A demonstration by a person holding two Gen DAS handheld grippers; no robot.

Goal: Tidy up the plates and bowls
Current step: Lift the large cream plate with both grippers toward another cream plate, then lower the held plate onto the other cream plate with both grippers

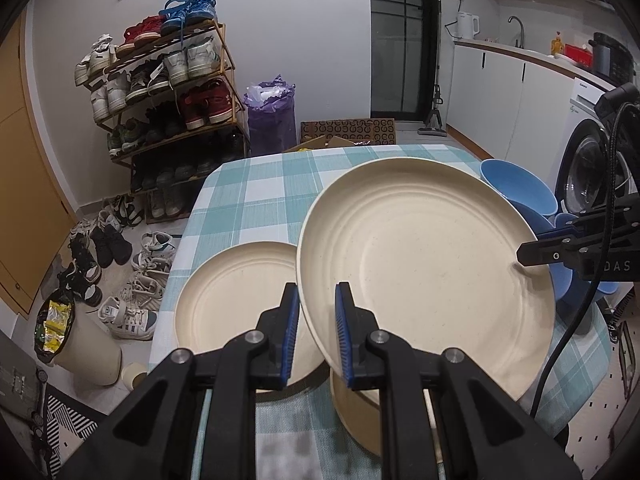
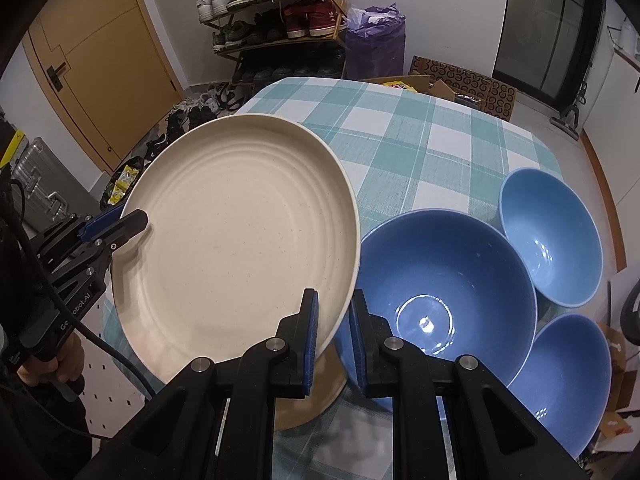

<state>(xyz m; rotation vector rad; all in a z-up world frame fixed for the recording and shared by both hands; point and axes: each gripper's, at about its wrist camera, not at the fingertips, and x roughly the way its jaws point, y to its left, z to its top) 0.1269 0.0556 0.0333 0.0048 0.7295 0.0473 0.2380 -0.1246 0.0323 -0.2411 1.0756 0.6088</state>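
A large cream plate (image 1: 432,264) is held tilted above the checked table, gripped at both sides. My left gripper (image 1: 317,332) is shut on its near rim. My right gripper (image 2: 334,340) is shut on the opposite rim of the same plate (image 2: 240,240); it shows in the left wrist view (image 1: 532,254) at the plate's right edge. A second cream plate (image 1: 236,300) lies flat on the table to the left. Another cream plate (image 1: 360,412) lies under the held one. Three blue bowls (image 2: 444,280), (image 2: 552,236), (image 2: 568,380) stand to the right.
The table has a teal and white checked cloth (image 2: 400,132). A shoe rack (image 1: 160,92), loose shoes on the floor (image 1: 120,264), a purple bag (image 1: 272,112) and a bin (image 1: 80,340) are beyond the left edge. A washing machine (image 1: 592,168) stands at the right.
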